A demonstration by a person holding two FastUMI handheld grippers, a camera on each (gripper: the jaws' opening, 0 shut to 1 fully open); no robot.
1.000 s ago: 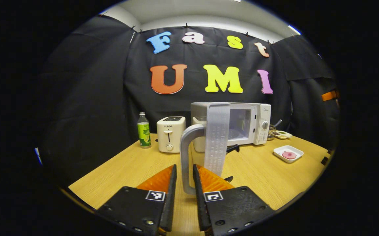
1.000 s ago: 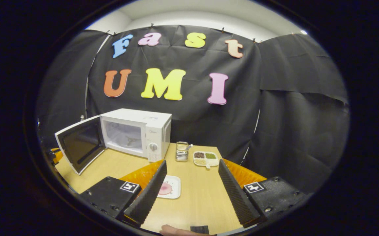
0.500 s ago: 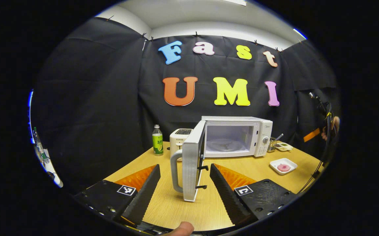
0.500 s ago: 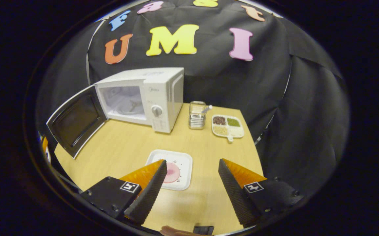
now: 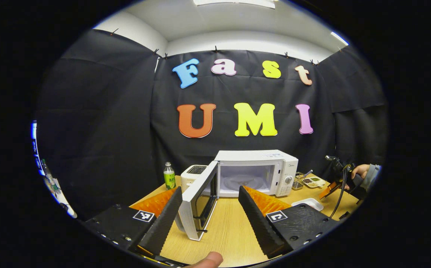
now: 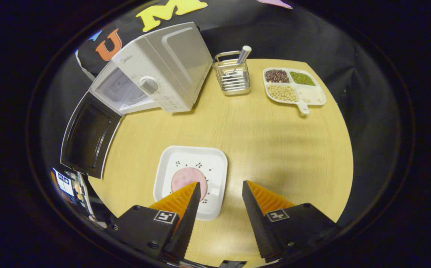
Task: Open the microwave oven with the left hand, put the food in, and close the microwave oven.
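The white microwave (image 5: 254, 173) stands at the back of the wooden table with its door (image 5: 200, 201) swung wide open and its cavity bare. My left gripper (image 5: 210, 189) is open, drawn back from the door, holding nothing. The same microwave (image 6: 159, 70) and open door (image 6: 88, 137) lie to the upper left in the right gripper view. A white square plate (image 6: 170, 156) carries a pink round of food (image 6: 183, 178). My right gripper (image 6: 221, 184) hangs open just above it, left finger over the plate, right finger past its right rim.
A wire utensil holder (image 6: 233, 74) and a divided tray of beans (image 6: 292, 87) sit right of the microwave. A toaster (image 5: 193, 173) and a green-labelled bottle (image 5: 169, 175) stand to its left. A hand (image 5: 358, 172) holds the other gripper at far right.
My left gripper let go of the door handle, opened and pulled back while the door swung wider. My right gripper tilted down and came in low over the plate.
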